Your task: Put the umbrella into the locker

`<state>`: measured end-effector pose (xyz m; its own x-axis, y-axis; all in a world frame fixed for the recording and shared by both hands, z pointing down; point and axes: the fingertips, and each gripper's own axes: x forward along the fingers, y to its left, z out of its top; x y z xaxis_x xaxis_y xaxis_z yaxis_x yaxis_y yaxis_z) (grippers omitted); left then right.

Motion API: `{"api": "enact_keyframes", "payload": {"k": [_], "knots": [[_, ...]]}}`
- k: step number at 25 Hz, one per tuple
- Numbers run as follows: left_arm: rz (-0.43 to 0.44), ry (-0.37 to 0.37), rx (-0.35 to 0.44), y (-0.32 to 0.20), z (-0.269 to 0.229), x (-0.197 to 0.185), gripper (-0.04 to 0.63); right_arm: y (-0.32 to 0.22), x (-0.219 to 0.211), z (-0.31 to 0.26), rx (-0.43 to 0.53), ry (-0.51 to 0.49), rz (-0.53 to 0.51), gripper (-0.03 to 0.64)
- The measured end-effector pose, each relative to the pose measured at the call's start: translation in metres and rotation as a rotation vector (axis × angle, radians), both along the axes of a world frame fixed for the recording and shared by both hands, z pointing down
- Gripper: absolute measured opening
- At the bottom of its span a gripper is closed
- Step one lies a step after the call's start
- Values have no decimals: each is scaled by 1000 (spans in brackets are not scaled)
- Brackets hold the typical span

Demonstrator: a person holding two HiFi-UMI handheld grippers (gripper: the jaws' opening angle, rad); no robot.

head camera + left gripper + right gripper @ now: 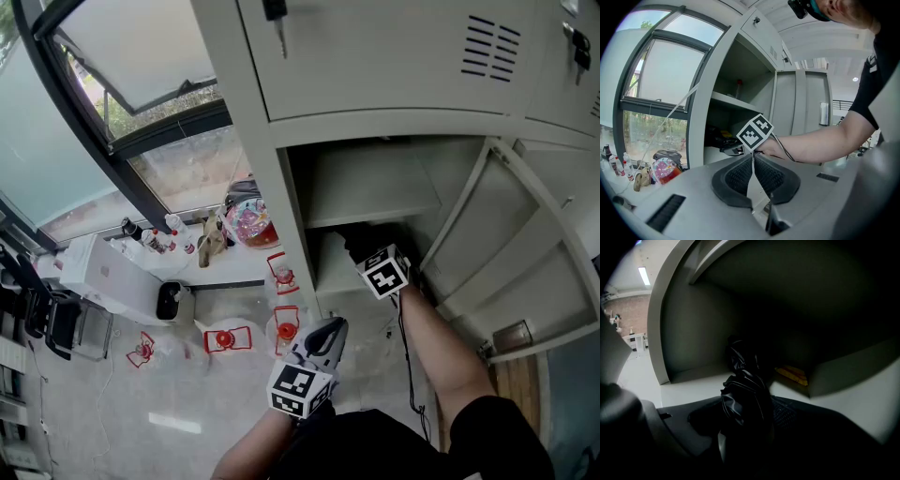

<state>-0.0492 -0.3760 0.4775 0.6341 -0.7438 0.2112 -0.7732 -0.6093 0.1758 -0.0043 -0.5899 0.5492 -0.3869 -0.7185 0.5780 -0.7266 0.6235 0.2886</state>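
Observation:
The folded black umbrella lies inside the lower compartment of the grey locker, its tip toward the dark back wall. My right gripper reaches into that compartment with the umbrella between its jaws. The mesh face of the right pad shows bare beside the fabric, so the jaws stand open around it. In the head view only the marker cube of the right gripper and a dark bit of umbrella show. My left gripper hangs outside, below the locker, shut and empty, its pads meeting.
The locker door stands swung open to the right. A yellow thing lies at the back of the compartment. By the window are a colourful bag, small bottles, a white box and red objects on the floor.

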Motion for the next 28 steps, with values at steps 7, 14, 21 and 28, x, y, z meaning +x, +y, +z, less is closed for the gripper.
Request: {"api": "enact_keyframes", "payload": {"k": [7,14,21,28], "knots": [[-7,1,3,6,-2,-1,28,6,7,3,1,-22,30,371],[0,7,18,17,-7,7,28,23,7,-14,49,-51,37,376],[5,4,34,37,-12,15,28,49,4,-42,96,-130,39,376],[-2,-3,48,62,-19,24,28,94,0,-64,130,-184,-19,230]]}}
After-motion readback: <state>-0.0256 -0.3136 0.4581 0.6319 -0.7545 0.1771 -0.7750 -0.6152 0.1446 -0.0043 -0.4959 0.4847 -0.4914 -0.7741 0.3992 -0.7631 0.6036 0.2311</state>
